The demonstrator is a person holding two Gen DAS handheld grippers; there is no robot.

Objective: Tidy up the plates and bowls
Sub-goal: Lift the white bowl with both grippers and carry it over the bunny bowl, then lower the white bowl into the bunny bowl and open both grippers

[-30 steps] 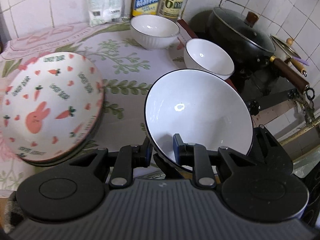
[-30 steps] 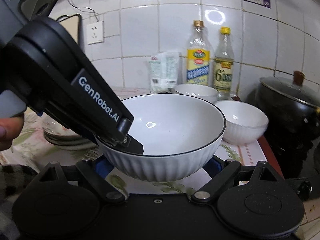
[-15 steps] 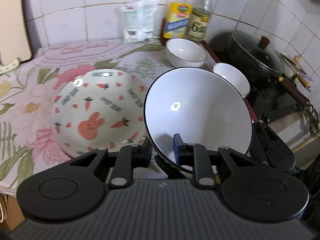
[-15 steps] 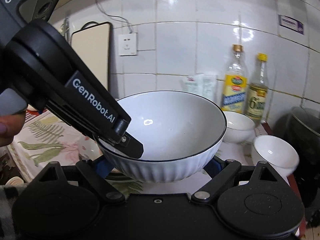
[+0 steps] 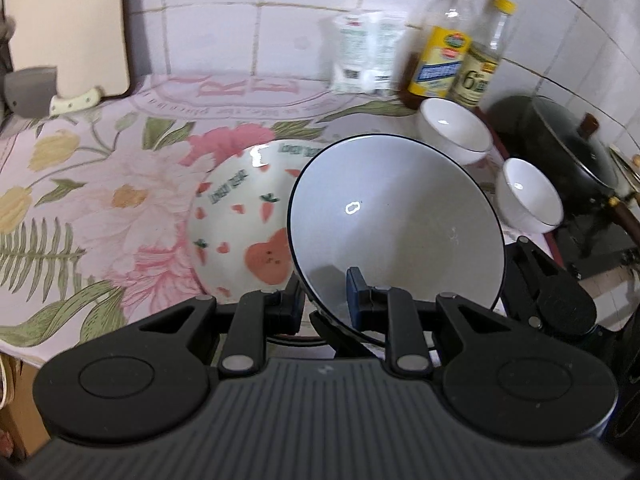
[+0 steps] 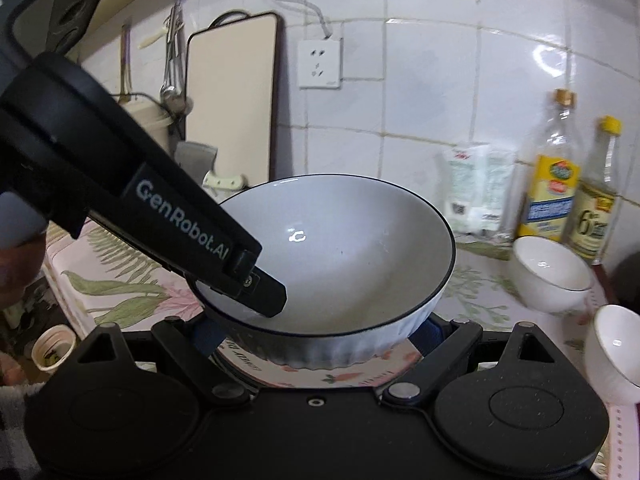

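Floral tablecloth (image 5: 100, 208): we note it covers the counter from the tiled wall to the near edge; bare cloth lies open to the left of the plates.

Lidded wok (image 5: 560, 152): parked at the far right on the stove side, hemming in that flank.

Large white bowl (image 5: 396, 224), black-rimmed, ribbed outside: we carry it in the air, over the near right part of the plate stack. It tilts toward the left camera, likely because the grip is at one rim point only.

Carrot-and-rabbit plate (image 5: 240, 220): top of a short stack on the cloth; we judge it the likely resting place for the bowl.

Left gripper (image 5: 324, 300): clamped on the bowl's near rim, one finger inside, one outside.

Right gripper (image 6: 320, 332): spread wide, one finger to each side of the bowl's ribbed wall. Whether the pads press it we cannot tell, so we take it as a steadying cradle only.

Two small white bowls (image 5: 456, 128) (image 5: 528, 196): on the cloth, right of the plates, near the wok; lowering room is tighter on that side.

Oil bottle (image 5: 440, 52), vinegar bottle (image 5: 480, 68), white packet (image 5: 360, 56): against the wall, well clear.

Cleaver (image 5: 36, 92): far left, by the propped cutting board (image 5: 64, 20).
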